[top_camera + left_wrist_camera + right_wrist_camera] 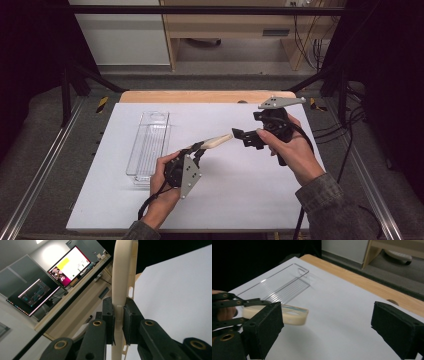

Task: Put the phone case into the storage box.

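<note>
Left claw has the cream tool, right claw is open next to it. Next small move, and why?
Probably ease the right claw onto the free end of the cream tool and close. The left claw is shut on the tool's other end, holding it above the white table, and the right one stands open just short of the tip.

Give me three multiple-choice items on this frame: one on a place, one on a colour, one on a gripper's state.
1. Where does the clear tray lie?
A. left part of the white board
B. right part
C. on the floor

2. What colour is the handle held by the left gripper?
A. red
B. cream
C. green

3. How do the right gripper fingers stand?
A. clamped on the tray
B. clamped on the handle
C. open, holding nothing

Key: 1 A, the high view shows it left of both hands. 2 B, pale cream in every view. 3 C, a wide gap shows in the right gripper view.
</note>
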